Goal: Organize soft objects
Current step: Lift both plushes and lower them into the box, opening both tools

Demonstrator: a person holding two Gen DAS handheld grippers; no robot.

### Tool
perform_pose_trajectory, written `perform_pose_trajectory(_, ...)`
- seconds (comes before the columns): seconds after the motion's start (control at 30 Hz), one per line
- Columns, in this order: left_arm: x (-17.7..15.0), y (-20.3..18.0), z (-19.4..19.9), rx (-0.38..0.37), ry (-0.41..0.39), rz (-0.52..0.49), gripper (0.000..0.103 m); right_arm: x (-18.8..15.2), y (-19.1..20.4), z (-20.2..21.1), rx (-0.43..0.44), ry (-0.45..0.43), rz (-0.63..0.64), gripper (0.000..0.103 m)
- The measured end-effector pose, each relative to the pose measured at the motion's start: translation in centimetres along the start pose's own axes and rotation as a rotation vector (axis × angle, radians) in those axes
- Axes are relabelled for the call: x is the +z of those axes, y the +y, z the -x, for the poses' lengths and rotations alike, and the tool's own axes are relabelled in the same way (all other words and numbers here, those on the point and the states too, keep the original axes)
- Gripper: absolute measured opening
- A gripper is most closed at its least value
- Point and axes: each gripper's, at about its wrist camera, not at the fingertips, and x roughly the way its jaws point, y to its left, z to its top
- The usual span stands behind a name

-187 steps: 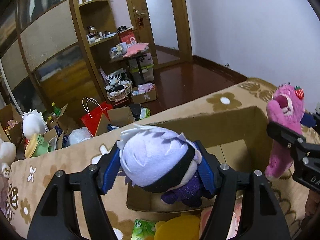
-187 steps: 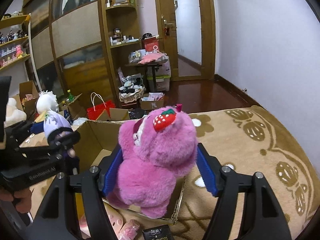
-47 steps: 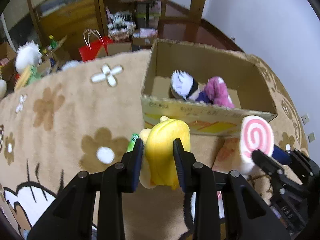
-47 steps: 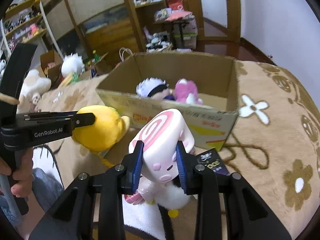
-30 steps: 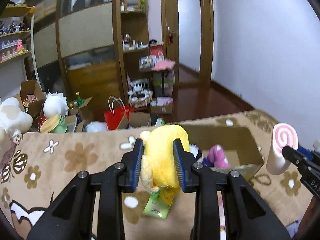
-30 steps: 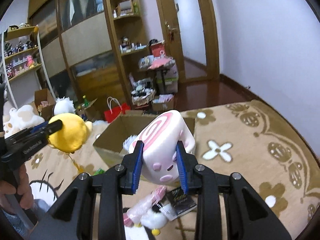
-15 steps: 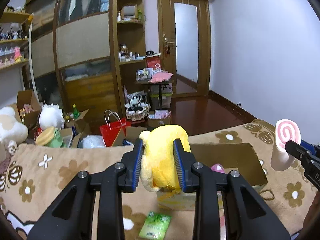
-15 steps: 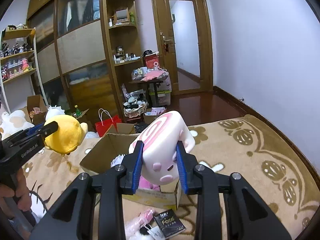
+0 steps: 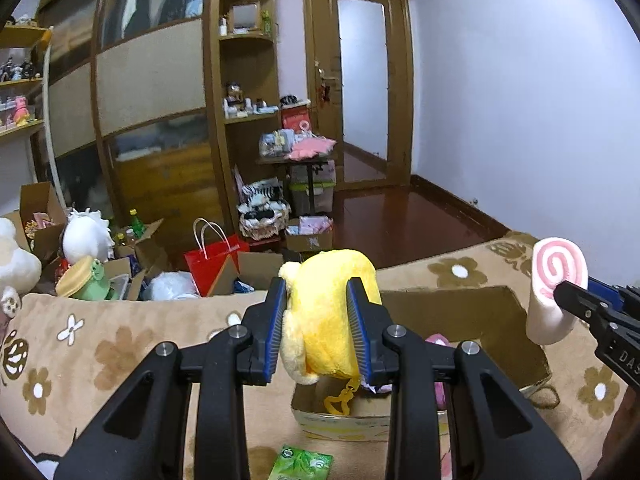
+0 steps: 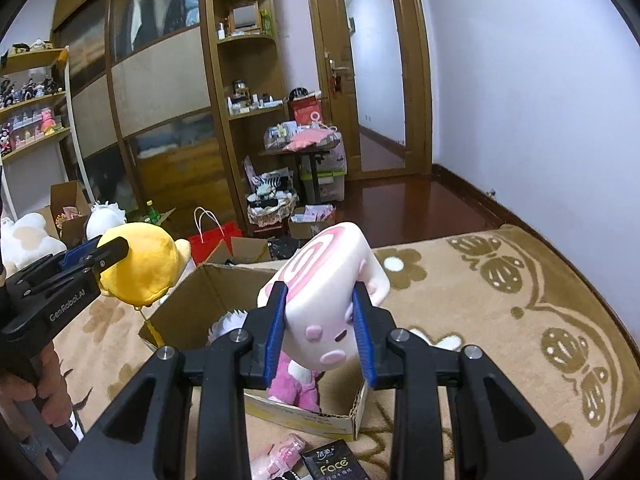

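Fuzzy round yellow plush [image 9: 326, 316] sits low-center in the left view, squeezed between the left gripper [image 9: 318, 330]'s blue ribbed pads; the smooth pink-swirl roll plush [image 10: 326, 304] sits center-frame in the right view, pinched by the right gripper [image 10: 320, 330]. Both hang above the open cardboard box [image 10: 188, 304] on the flowery beige blanket [image 10: 500, 320]; a fluffy pink plush [image 10: 294, 380] lies inside.
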Motion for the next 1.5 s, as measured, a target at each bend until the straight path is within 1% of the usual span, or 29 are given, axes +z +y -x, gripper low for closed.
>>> perform_pose_trajectory(0.17, -0.8, -0.3, -1.5, -0.014, 0.045, -0.016, 0.029, -0.6, -0.2, -1.5, 0.008, 0.034, -0.010, 0.033)
perform_pose_trajectory(0.27, -1.2, -0.4, -2.3, -0.030, 0.076, -0.004, 0.030, -1.0, -0.2, -2.4, 0.022, 0.060, -0.011, 0.033)
perform_pose_trajectory(0.33, -1.5, -0.7, -2.6, -0.037, 0.095, -0.020, 0.030, -1.3, 0.0, -3.2, 0.033, 0.079, -0.006, 0.033)
perform_pose_trajectory(0.43, -2.1, -1.4, -3.2, -0.022, 0.117, -0.057, 0.030, -1.8, 0.3, -4.0, 0.046, 0.101, 0.006, 0.033)
perform_pose_trajectory(0.53, -2.5, -1.9, -3.8, -0.027, 0.146, -0.075, 0.030, -2.3, 0.4, -4.7, 0.052, 0.125, 0.012, 0.034)
perform_pose_trajectory(0.77, -3.5, -2.9, -4.8, -0.036, 0.213, -0.110, 0.031, -2.9, -0.1, -5.5, 0.057, 0.163, -0.009, 0.037)
perform_pose_trajectory(0.9, -3.8, -3.0, -4.8, -0.038, 0.226, -0.119, 0.032, -3.2, -0.3, -5.7, 0.054, 0.183, -0.013, 0.038)
perform_pose_trajectory(1.07, -3.8, -2.6, -4.7, -0.038, 0.246, -0.102, 0.034, -3.4, -0.1, -5.6, 0.057, 0.201, -0.010, 0.041)
perform_pose_trajectory(1.17, -3.8, -2.4, -4.5, -0.032, 0.251, -0.096, 0.040, -3.5, 0.2, -5.5, 0.055, 0.201, 0.002, 0.041)
perform_pose_trajectory(1.23, -3.7, -2.3, -4.3, -0.035, 0.251, -0.094, 0.053, -3.5, 0.2, -5.4, 0.053, 0.202, 0.004, 0.042)
perform_pose_trajectory(1.37, -3.4, -2.0, -4.1, -0.047, 0.261, -0.071, 0.059, -3.3, 0.1, -4.8, 0.047, 0.201, 0.000, 0.046)
perform_pose_trajectory(1.4, -3.4, -1.9, -4.0, -0.047, 0.265, -0.060, 0.064, -3.2, 0.1, -4.5, 0.051, 0.194, -0.002, 0.047)
perform_pose_trajectory(1.43, -3.4, -1.8, -4.0, -0.047, 0.266, -0.053, 0.069, -3.1, 0.2, -4.2, 0.051, 0.184, 0.000, 0.053)
perform_pose_trajectory(1.47, -3.3, -1.5, -3.8, -0.043, 0.263, -0.043, 0.071, -3.0, 0.2, -3.9, 0.048, 0.177, 0.003, 0.059)
perform_pose_trajectory(1.5, -3.2, -1.5, -3.7, -0.040, 0.261, -0.039, 0.073, -2.8, 0.3, -3.6, 0.045, 0.166, 0.008, 0.061)
